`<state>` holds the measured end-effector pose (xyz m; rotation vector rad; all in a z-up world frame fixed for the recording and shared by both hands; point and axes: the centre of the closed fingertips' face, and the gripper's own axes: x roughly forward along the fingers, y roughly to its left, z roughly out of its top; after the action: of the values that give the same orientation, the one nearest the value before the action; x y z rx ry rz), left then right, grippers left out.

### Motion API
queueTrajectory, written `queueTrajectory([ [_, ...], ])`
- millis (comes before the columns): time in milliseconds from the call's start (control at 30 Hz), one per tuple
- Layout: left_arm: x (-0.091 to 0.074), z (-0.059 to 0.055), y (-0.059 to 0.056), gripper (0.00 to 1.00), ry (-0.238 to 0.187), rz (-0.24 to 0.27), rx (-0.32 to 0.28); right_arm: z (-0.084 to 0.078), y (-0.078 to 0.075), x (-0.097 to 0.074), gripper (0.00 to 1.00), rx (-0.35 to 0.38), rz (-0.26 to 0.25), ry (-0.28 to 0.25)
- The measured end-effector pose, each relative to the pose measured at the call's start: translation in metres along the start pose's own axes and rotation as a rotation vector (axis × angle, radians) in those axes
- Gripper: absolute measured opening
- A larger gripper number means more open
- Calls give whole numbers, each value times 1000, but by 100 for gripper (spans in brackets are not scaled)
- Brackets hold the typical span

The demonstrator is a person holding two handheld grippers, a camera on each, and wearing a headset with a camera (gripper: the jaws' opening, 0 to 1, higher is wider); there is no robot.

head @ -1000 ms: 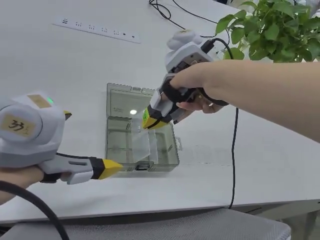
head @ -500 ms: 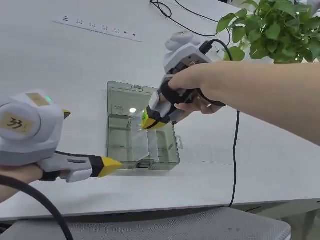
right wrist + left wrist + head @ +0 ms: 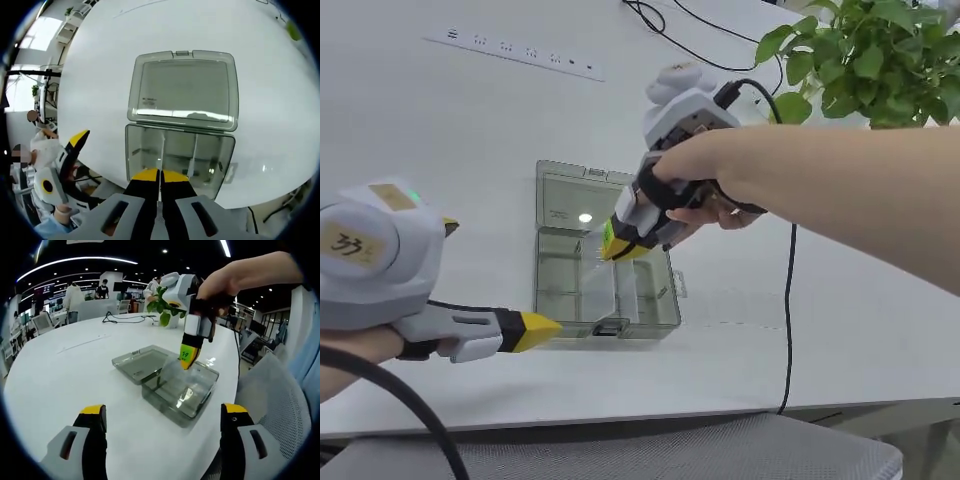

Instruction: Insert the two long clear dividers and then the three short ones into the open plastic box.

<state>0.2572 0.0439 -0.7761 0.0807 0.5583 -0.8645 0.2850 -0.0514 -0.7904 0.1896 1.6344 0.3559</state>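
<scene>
One clear divider (image 3: pixel 194 150) seems already seated in the open plastic box (image 3: pixel 555 290) on the white table (image 3: pixel 470 150), a second divider (image 3: pixel 162 150) is clamped edge-on by the right gripper (image 3: pixel 620 250) inside it, and the left gripper (image 3: pixel 162 410) hovers nearby, spread and empty, so most of the job seems left.

all three views share the box (image 3: pixel 565 200), head view from above.

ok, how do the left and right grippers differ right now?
Left gripper jaws stand wide open and empty; right gripper jaws are shut on a clear divider. Left sits low beside the box's near corner, roughly level; right points steeply down over the box. Both have yellow tips.
</scene>
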Motion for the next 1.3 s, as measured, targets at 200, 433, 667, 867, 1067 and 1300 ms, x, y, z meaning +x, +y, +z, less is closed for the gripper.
queueTrajectory([
  [200, 0, 0, 1, 97, -2, 2, 1, -13, 8, -1, 2, -8, -6, 3],
  [433, 0, -1, 2, 96, -5, 0, -5, -19, 12, -2, 2, -6, -22, 9],
  [667, -1, -4, 3, 96, -5, 1, -16, -7, 6, 2, 2, -9, -24, 12],
  [867, -2, -7, 4, 96, -2, 2, -22, -8, 8, 3, 2, -23, -28, 14],
  [1067, -2, -8, 5, 95, -4, 5, -27, -5, 7, 4, 2, -31, -32, 13],
  [1300, 0, -7, 4, 96, -8, 2, -26, -2, 7, 5, 2, -44, -54, 17],
])
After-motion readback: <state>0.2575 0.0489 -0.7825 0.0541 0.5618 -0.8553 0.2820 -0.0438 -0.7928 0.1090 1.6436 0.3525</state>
